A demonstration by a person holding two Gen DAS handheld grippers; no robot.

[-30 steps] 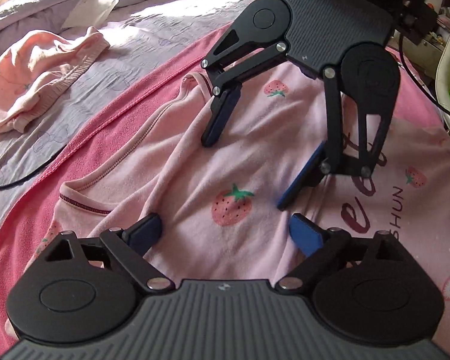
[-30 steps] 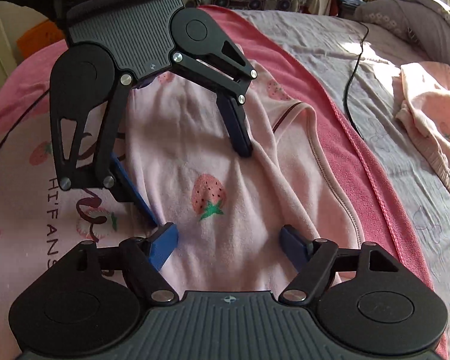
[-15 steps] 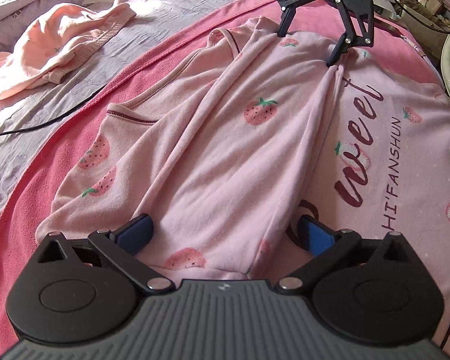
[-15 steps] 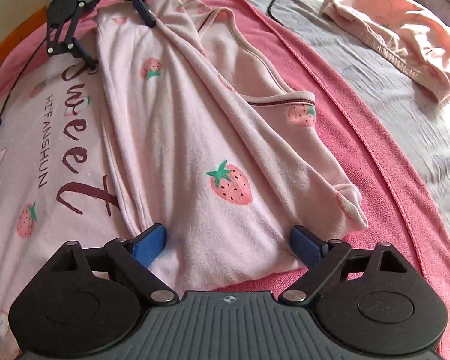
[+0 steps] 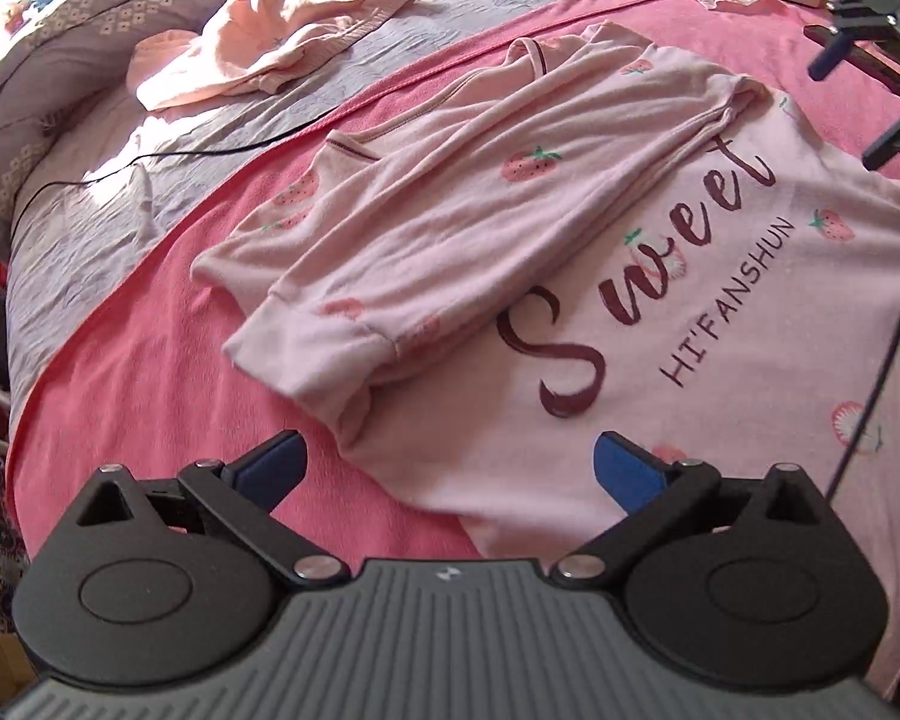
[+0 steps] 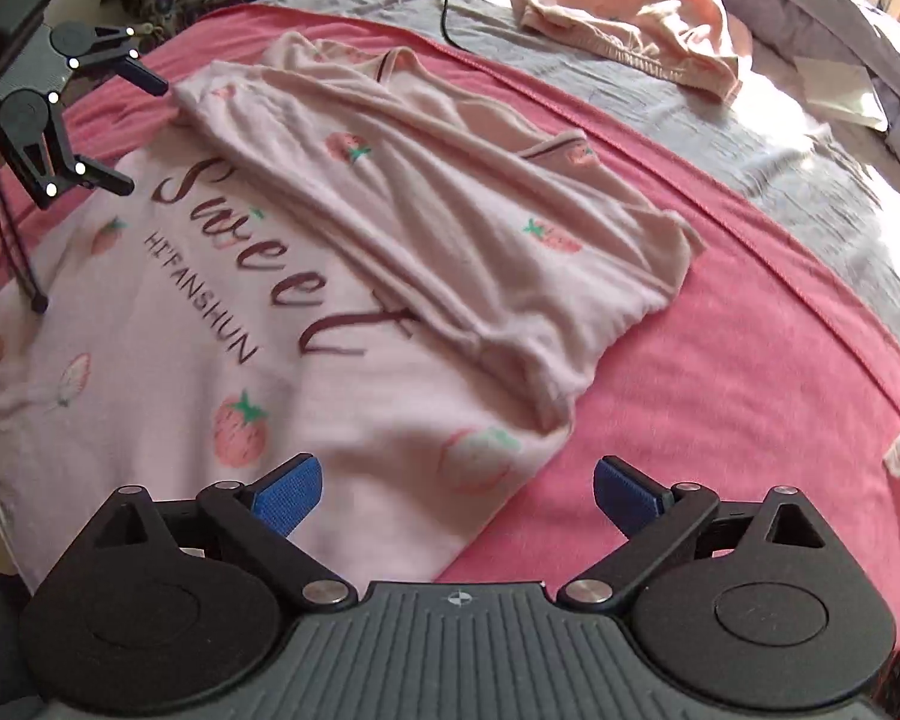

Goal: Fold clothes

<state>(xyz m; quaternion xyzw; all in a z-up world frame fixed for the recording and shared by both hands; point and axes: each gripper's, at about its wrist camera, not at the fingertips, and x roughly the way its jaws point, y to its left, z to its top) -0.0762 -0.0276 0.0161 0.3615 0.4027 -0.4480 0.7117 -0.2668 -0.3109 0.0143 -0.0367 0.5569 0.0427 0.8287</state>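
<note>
Both jaws stood wide and gripped nothing. My left gripper [image 5: 447, 471] was spread to its fullest over the hem end of the pink strawberry shirt [image 5: 720, 300], its blue pads clear of the cloth. My right gripper [image 6: 456, 495] was nearly as wide, its jaws just easing inward with only air between them, hanging over the shirt's shoulder end where the cloth met the pink blanket [image 6: 720, 390].

The shirt lay flat on that blanket, its long axis running between my two grippers: hem toward the left one, neckline toward the right one. The printed word on the chest ran along the same line. One side had been folded in over the body, the sleeve [image 5: 450, 228] lying lengthwise on top, its cuff pointing toward my left gripper and stopping just short of the hem. The folded edge ran parallel to the blanket's long edge, near it but not reaching it.

Beyond that edge, on the grey bedsheet [image 5: 90, 210], a crumpled peach garment [image 5: 270, 48] lay well apart from the shirt, with a black cable [image 5: 210, 150] trailing between them.
</note>
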